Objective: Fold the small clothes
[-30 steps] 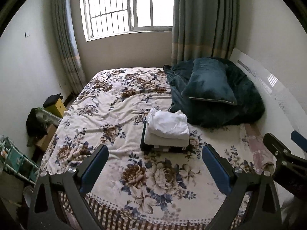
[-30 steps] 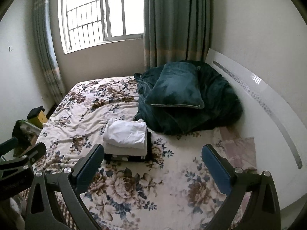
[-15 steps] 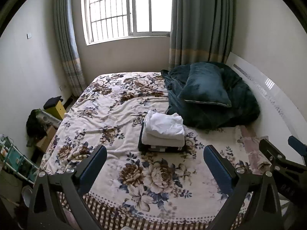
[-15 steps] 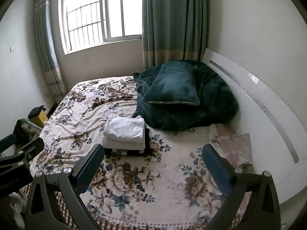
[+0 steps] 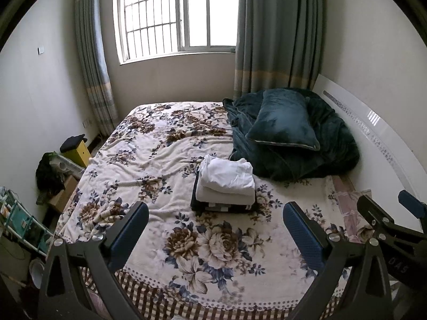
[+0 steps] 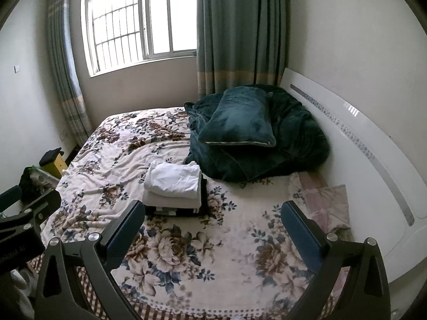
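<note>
both hand-held grippers hover above the near end of the bed, well short of the clothes. the left gripper [image 5: 215,224], black-framed with blue padded fingers [image 5: 130,226], has its jaws spread wide and holds nothing. the right gripper [image 6: 213,222], of the same black and blue build, is likewise wide apart and empty; part of it also shows at the right edge of the left wrist view, and part of the left one shows at the left edge of the right wrist view.

the stack of folded small clothes [image 5: 225,185] sits near the middle of the floral cream and brown blanket [image 5: 160,165] that covers the bed. a white folded garment [image 6: 173,177] lies on top, a cream one is under it, and dark and striped pieces are at the bottom. just beside the stack, toward the white headboard [image 6: 360,144], lies a heaped dark teal plush quilt [image 5: 333,144] with a dark teal velvet pillow [image 5: 283,120] resting on it. a pinkish sheet [image 6: 328,202] shows at the blanket's edge by the headboard. grey-green curtains [image 5: 277,34] flank a barred window [image 5: 176,16].
</note>
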The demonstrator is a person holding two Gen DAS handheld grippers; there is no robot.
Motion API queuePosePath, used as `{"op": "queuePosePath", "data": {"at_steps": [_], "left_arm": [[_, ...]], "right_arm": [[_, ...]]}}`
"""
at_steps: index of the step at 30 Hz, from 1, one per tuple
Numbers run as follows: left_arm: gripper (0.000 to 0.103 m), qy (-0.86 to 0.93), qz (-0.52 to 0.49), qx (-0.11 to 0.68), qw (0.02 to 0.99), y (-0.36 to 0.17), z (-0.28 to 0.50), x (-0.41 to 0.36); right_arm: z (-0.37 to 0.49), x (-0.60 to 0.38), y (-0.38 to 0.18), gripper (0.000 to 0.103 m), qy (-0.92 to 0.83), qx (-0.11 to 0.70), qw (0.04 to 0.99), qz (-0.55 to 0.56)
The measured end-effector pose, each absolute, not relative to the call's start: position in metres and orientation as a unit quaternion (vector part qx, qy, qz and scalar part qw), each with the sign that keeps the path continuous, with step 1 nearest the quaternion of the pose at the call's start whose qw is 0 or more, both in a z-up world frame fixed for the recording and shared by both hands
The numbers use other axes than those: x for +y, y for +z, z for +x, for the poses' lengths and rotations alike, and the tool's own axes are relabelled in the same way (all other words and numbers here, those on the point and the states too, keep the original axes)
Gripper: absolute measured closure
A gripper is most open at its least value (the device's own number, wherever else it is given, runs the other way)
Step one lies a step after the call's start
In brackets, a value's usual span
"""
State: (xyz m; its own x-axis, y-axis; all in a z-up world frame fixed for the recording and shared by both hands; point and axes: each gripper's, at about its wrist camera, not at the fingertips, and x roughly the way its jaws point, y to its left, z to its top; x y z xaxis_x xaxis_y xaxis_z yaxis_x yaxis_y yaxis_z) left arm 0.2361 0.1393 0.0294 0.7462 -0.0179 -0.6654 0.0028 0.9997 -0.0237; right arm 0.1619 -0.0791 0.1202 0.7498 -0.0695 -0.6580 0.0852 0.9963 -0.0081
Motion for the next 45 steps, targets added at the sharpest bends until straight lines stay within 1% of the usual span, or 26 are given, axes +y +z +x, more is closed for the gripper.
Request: {"op": "queuePosePath", "data": {"at_steps": [23, 45], "left_arm": [[0.000, 0.010, -0.016, 0.357, 0.934, 0.028, 0.231, 0.150], [0.000, 0.009, -0.018, 0.357, 0.934, 0.025, 0.230, 0.152]], "right_arm": [[0.171, -0.081, 0.131, 0.000, -0.029, 0.349, 0.937, 0.011], [0.172, -0.075, 0.129, 0.000, -0.029, 0.348, 0.937, 0.008]]}}
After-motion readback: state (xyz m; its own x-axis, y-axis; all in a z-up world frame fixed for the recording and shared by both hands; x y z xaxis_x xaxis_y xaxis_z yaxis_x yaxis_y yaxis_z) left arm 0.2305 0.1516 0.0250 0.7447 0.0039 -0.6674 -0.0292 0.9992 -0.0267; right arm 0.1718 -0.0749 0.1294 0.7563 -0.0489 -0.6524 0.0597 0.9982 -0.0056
